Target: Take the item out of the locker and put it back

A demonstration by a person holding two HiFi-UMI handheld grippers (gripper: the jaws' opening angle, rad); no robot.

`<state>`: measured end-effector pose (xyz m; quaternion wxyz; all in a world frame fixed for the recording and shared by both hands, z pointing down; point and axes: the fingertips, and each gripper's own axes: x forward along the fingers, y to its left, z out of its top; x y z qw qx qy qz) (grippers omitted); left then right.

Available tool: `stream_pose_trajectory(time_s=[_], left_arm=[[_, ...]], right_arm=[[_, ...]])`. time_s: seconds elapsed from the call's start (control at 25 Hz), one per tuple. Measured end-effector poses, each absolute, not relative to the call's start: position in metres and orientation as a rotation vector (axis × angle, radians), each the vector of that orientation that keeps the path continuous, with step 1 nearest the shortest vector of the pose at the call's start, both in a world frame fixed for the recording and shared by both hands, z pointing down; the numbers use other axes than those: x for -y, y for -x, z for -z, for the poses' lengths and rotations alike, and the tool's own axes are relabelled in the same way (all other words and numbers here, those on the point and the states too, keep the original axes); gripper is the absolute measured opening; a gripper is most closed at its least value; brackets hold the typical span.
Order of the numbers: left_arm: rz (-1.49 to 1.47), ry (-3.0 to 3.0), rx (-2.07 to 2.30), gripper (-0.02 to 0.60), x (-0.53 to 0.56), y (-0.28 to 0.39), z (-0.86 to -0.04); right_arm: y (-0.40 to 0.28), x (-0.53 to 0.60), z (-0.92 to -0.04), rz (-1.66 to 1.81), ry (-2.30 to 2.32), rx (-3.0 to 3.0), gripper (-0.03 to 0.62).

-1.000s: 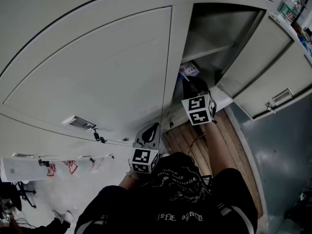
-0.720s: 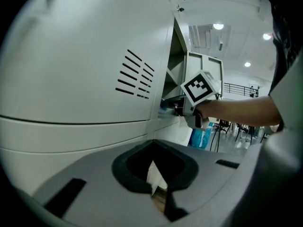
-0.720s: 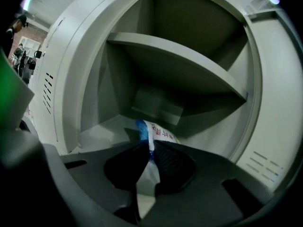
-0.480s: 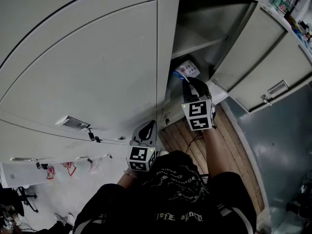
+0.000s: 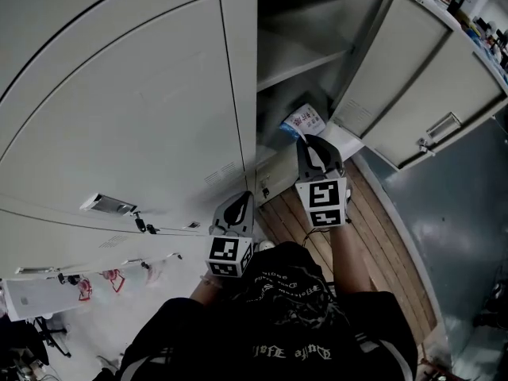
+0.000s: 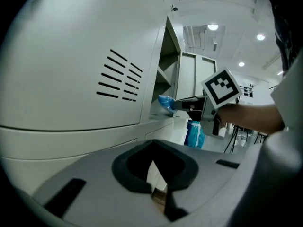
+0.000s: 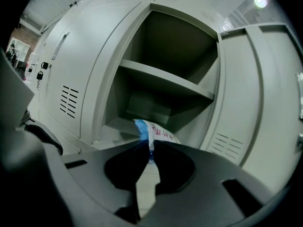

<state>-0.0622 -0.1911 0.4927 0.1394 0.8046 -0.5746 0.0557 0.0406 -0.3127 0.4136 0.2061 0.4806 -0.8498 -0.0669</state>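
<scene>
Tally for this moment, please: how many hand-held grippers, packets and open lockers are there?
Hand-held grippers: 2, the left hand-held gripper and the right hand-held gripper
Packet: 1, pinched in the right hand-held gripper
Open locker: 1
Total: 4

**Open locker on a wooden floor**

The locker [image 5: 238, 94] is standing with its door [image 5: 421, 78] hanging wide open to the right. One shelf [image 7: 165, 82] is running from side wall to side wall across the upper half of the open compartment. The bottom board [image 7: 118, 126] is lying below it. A blue and white packet [image 7: 160, 134] is sitting at the front edge of that board, near its middle. Whether it is resting on the board cannot be told. The wooden floor [image 5: 381, 221] is stretching out from the locker's foot.
</scene>
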Motion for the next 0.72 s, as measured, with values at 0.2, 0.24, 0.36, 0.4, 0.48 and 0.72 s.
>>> stream_pose_trajectory(time_s=[0.2,0.24,0.36,0.4,0.48,0.72], left_arm=[[-0.146,-2.35,1.652,0.006,0.194,0.057,-0.487],[-0.143,-2.352,1.649,0.006,0.194,0.055,-0.487],[-0.138,-2.364,1.636,0.006,0.195,0.05,-0.485],[-0.138,-2.368,1.635,0.006,0.195,0.05,-0.485],[-0.135,-2.373,1.637,0.006,0.197,0.05,-0.483],[-0.12,-2.402,1.628,0.006,0.199,0.044,-0.479]], right_arm=[[-0.056,0.297,-0.421,0.149,-1.385,2.345,0.031],[-0.059,0.293,-0.423,0.143,-1.393,2.338,0.031],[-0.071,0.283,-0.428,0.12,-1.422,2.318,0.031],[-0.073,0.28,-0.429,0.11,-1.431,2.315,0.031],[-0.076,0.275,-0.433,0.094,-1.45,2.31,0.031],[-0.088,0.254,-0.446,0.019,-1.496,2.32,0.031]])
